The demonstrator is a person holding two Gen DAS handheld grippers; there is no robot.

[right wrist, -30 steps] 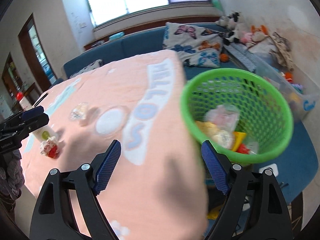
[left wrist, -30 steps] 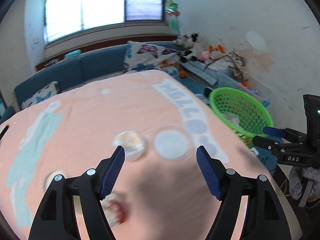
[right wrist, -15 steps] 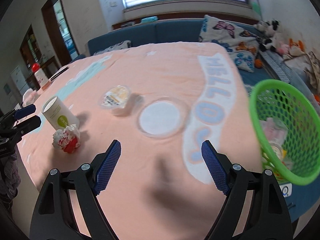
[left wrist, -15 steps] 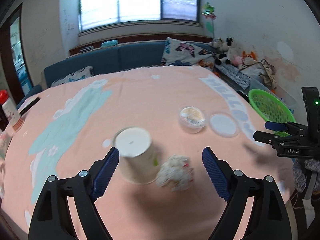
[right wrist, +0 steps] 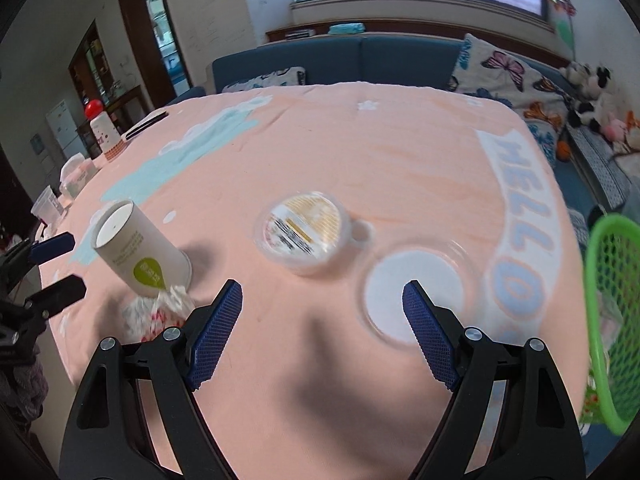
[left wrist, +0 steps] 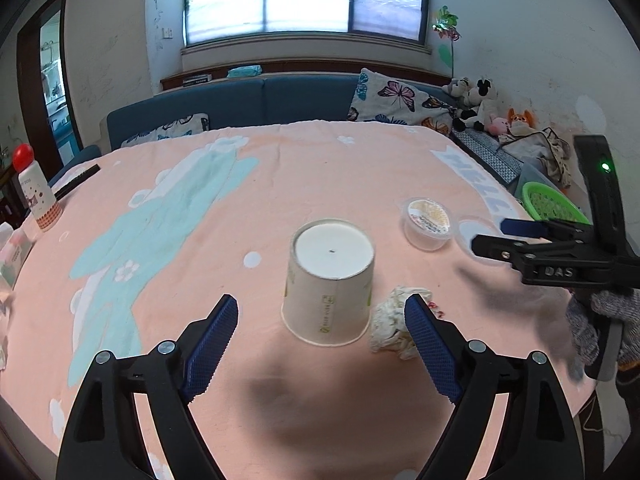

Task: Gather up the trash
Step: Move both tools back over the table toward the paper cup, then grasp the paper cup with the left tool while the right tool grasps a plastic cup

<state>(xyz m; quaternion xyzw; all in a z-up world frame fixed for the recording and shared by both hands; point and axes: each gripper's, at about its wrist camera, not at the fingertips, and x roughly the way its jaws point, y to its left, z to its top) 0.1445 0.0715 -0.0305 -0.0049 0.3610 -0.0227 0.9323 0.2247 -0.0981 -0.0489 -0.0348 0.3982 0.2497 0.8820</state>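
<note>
A living room with a bright window and a blue sofa [left wrist: 248, 100] along the far wall holds a table covered in a peach cloth [left wrist: 280, 168] printed with a pale teal figure and the word HELLO along its right edge. Near the front edge, an upturned paper cup [left wrist: 330, 280] stands mouth down, with a crumpled wrapper [left wrist: 390, 322] touching its right side. Toward the right edge sit a sealed plastic tub [right wrist: 304, 230] and, just beside it, a clear round lid [right wrist: 416, 292] lying flat. A green mesh basket [right wrist: 612, 320] hangs off the table's right edge, with scraps inside. At the left edge stand a red-capped bottle [left wrist: 34, 188] and a dark flat remote [left wrist: 76, 180].

The left gripper [left wrist: 320, 344] hovers low over the front edge, jaws spread wide and empty, the cup and wrapper lying between and just ahead of its fingers. The right gripper [right wrist: 322, 332] is likewise released, holding nothing, angled down at the cloth with the clear lid just ahead of its right finger [right wrist: 430, 336].
</note>
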